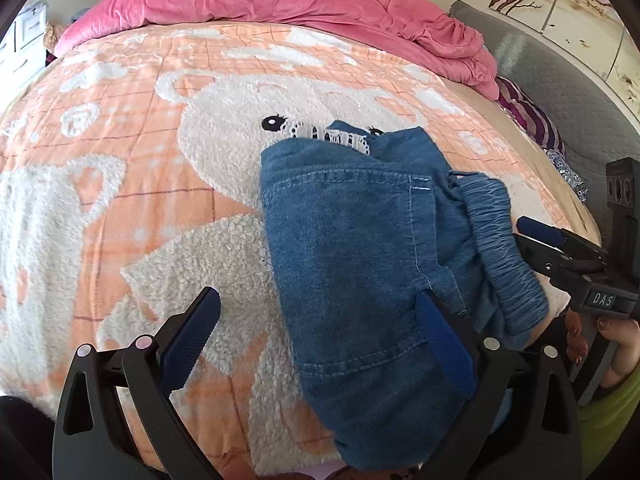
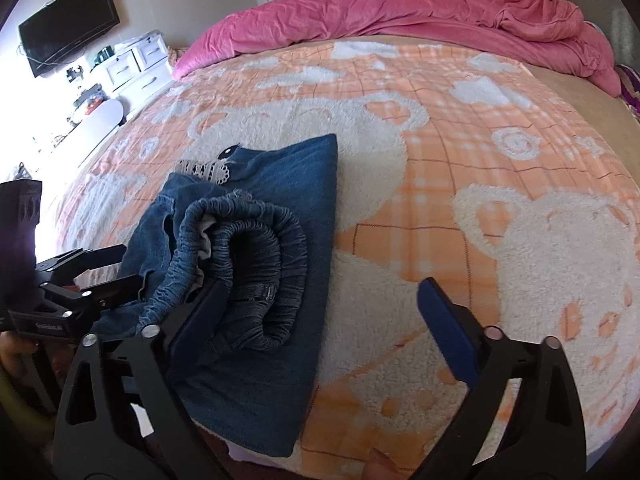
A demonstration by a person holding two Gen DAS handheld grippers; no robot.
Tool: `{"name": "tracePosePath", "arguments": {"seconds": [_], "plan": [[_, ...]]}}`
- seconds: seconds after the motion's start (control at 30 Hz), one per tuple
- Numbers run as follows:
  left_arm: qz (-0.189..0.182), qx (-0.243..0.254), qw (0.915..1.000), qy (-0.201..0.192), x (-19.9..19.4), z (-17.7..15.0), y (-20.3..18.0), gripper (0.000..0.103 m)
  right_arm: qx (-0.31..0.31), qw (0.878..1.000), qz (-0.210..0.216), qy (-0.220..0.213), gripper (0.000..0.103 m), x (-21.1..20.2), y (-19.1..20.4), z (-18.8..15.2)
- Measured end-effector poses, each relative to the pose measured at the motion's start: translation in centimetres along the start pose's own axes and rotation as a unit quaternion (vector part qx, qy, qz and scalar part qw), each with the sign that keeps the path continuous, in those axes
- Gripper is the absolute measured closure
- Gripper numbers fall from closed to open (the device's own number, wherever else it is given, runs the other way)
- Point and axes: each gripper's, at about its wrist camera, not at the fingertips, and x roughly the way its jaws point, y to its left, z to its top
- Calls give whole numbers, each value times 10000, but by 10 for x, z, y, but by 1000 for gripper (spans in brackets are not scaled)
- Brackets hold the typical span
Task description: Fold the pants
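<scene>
1. Denim pants (image 1: 352, 248) are lying in a folded bundle on the fleece blanket (image 1: 120, 184), right under both grippers, so I'd say we're late in the fold.
2. Left gripper (image 1: 316, 344) is spread wide. Its right finger sits over the denim, its left finger over bare blanket, and nothing is pinched.
3. Right gripper (image 2: 328, 332) is spread too. Its left finger sits at the elastic waistband (image 2: 248, 264), its right finger over blanket, and it has no grip that I can see.
4. That waistband is bunched up in a loop on top of the bundle, just ahead of the right gripper.
5. Next move, my guess: pinch the waistband and the near edge together, then flatten or fold over. Watch the lace trim (image 2: 204, 168) poking out at the far end.
</scene>
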Motion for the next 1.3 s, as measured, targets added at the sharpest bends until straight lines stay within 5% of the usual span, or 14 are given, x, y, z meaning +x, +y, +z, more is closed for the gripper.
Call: {"name": "tracePosePath", "arguments": {"seconds": [0.17, 0.47, 0.53, 0.57, 0.83, 1.3], "plan": [[-31, 17, 10000, -78, 6, 0, -2, 5, 405, 9977, 505, 177, 28, 18, -9, -2], [-304, -459, 9984, -93, 13, 3, 1, 6, 892, 9864, 1354, 259, 65, 32, -15, -5], [-309, -617, 9976, -77, 12, 3, 0, 9, 845, 9879, 1290, 183, 77, 29, -10, -5], [-353, -644, 9973, -72, 12, 2, -1, 28, 771, 9898, 1191, 130, 78, 25, -5, -5], [-246, -461, 9983, -258, -2, 1, -21, 75, 327, 9970, 683, -166, 90, 9, 16, -4], [-192, -54, 9971, -728, -30, 42, -34, 77, -258, 9972, 348, -616, 93, -15, 44, 40]]}}
